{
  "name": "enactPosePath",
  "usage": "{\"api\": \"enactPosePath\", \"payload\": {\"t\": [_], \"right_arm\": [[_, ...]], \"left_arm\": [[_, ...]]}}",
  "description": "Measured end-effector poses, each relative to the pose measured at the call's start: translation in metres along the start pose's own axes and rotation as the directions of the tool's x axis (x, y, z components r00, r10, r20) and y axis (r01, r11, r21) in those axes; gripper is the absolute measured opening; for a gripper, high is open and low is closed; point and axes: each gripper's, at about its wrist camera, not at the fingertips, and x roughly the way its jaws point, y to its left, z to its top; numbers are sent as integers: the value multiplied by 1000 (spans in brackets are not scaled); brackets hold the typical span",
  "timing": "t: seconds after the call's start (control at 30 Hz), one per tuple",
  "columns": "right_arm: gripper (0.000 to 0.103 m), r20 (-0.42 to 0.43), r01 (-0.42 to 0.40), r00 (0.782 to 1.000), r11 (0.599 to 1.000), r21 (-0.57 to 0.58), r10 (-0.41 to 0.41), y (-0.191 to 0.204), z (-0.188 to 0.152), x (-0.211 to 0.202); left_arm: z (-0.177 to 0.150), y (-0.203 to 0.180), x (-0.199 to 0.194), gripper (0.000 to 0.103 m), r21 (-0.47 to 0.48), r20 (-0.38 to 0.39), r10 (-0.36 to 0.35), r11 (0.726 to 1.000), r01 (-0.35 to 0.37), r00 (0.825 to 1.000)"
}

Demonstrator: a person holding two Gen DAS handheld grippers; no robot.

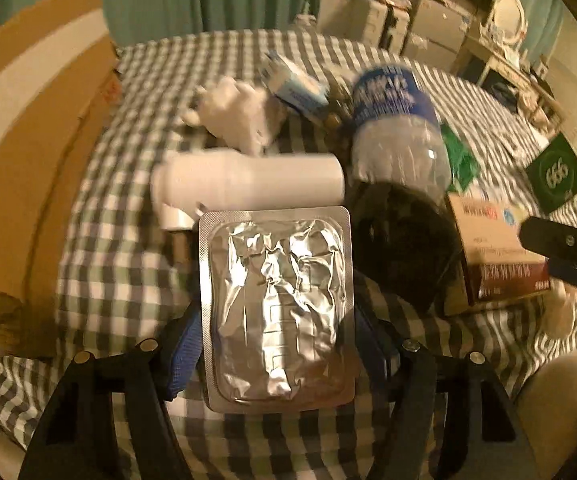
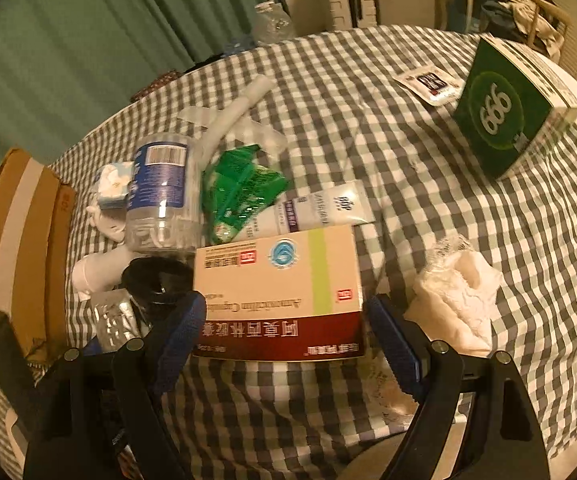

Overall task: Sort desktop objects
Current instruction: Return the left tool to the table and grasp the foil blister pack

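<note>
My left gripper (image 1: 276, 340) is shut on a silver foil blister pack (image 1: 276, 304), held between its blue pads above the checked cloth; the pack also shows in the right wrist view (image 2: 114, 320). My right gripper (image 2: 284, 332) has its jaws wide on either side of a cream and dark red medicine box (image 2: 278, 292), which lies on the cloth; whether the pads touch it I cannot tell. The box also shows in the left wrist view (image 1: 492, 248), with the right gripper's fingers (image 1: 564, 248) at it.
On the checked cloth (image 2: 428, 184) lie a clear water bottle (image 2: 162, 196), a black cap (image 2: 156, 276), a white bottle (image 1: 248, 180), a green wrapper (image 2: 240, 188), a white tube (image 2: 320, 208), crumpled tissue (image 2: 456, 296) and a green 999 box (image 2: 508, 116). Cardboard (image 1: 20, 160) stands at left.
</note>
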Motion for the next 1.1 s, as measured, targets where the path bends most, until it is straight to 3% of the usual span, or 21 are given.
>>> {"api": "enactPosePath", "payload": {"t": [0.07, 0.13, 0.23, 0.33, 0.47, 0.63, 0.7, 0.87, 1.0, 1.1], "right_arm": [[84, 17, 0, 1000, 1000, 30, 0, -7, 2, -6], [84, 31, 73, 997, 995, 63, -75, -17, 4, -13], [84, -19, 171, 985, 972, 161, -170, -44, 4, -14], [84, -93, 175, 983, 949, 264, -155, -69, 4, -5], [84, -119, 213, 975, 946, 244, -189, -75, 8, 0], [84, -40, 136, 991, 955, 265, -130, -84, 7, -15], [84, -5, 149, 988, 960, 236, -152, -82, 8, -27], [84, -13, 189, 981, 957, 219, -191, -87, 7, -32], [84, -6, 159, 987, 959, 235, -162, -91, 3, -41], [84, 54, 106, 991, 972, 209, -120, -81, 8, -55]], "left_arm": [[0, 5, -4, 70, -22, 3, -9, 1000, 9, 1000], [-1, 7, -3, 70, -35, -14, -15, 999, 14, 1000], [-1, 8, -4, 70, -46, -22, -16, 999, 15, 1000], [0, 9, -4, 70, -40, -21, -5, 999, 4, 1000], [2, 6, -4, 70, -19, -4, 2, 1000, -2, 1000], [2, 4, -2, 70, -9, -9, 7, 1000, -7, 1000], [3, 5, -1, 70, -12, -11, 5, 1000, -5, 1000], [3, 4, -1, 70, -16, -12, 1, 1000, -1, 1000], [4, 2, 2, 70, -18, -16, 6, 1000, -6, 1000], [3, 3, 3, 70, -21, -23, 5, 1000, -6, 1000]]}}
